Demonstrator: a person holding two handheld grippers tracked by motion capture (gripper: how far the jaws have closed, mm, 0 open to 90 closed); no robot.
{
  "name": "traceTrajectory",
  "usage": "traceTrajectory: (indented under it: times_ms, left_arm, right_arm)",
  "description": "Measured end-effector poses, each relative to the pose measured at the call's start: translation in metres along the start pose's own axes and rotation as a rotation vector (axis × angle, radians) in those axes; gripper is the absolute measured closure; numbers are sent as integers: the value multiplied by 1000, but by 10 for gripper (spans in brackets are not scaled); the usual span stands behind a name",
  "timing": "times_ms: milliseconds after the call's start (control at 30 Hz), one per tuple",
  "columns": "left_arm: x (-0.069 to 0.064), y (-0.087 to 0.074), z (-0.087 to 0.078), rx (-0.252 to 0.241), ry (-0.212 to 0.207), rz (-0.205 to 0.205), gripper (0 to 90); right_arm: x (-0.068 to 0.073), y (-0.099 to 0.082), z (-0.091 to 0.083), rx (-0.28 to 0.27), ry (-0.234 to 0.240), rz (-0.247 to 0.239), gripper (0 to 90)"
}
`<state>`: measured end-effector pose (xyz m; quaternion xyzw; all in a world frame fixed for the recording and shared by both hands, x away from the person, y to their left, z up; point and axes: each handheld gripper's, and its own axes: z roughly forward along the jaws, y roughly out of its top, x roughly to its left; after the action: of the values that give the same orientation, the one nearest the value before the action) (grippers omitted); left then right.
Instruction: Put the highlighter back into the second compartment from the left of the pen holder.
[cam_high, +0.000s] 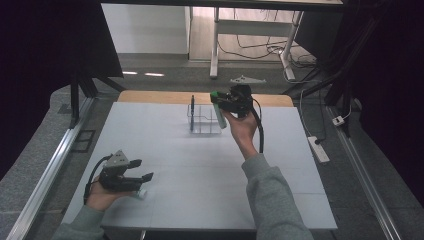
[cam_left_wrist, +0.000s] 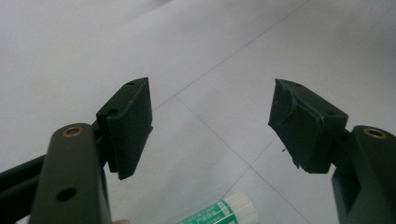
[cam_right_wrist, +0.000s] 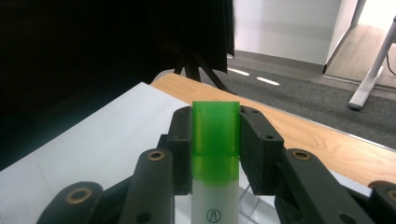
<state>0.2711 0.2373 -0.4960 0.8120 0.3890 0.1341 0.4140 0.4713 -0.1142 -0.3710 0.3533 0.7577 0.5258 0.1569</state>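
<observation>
My right gripper (cam_high: 221, 101) is raised over the far middle of the table, shut on a white stick with a green cap (cam_high: 218, 107). In the right gripper view the green cap (cam_right_wrist: 215, 135) stands upright between the pads of the right gripper (cam_right_wrist: 215, 154). Just below and left of it stands a clear open container (cam_high: 202, 122) with a black pen (cam_high: 192, 111) upright in it. Near the front left my left gripper (cam_high: 142, 169) rests low over the table, open and holding nothing. In its own view the left gripper (cam_left_wrist: 215, 123) has a small white and green tube (cam_left_wrist: 219, 212) lying just beneath it.
The white table top (cam_high: 200, 170) lies over a wooden board whose edge (cam_high: 150, 96) shows at the far side. The small tube (cam_high: 141, 194) lies beside the left hand near the front edge. A power strip (cam_high: 318, 149) lies on the floor to the right.
</observation>
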Motion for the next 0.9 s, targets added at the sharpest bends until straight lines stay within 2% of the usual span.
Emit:
traceTrajectory:
  times_ms: [400, 900]
  left_arm:
    - [0, 0, 0, 0, 1, 3, 295]
    - [2, 1, -4, -16, -1, -2, 295]
  right_arm:
    - [-3, 5, 21, -17, -11, 19, 663]
    - [-14, 13, 39, -36, -35, 47, 664]
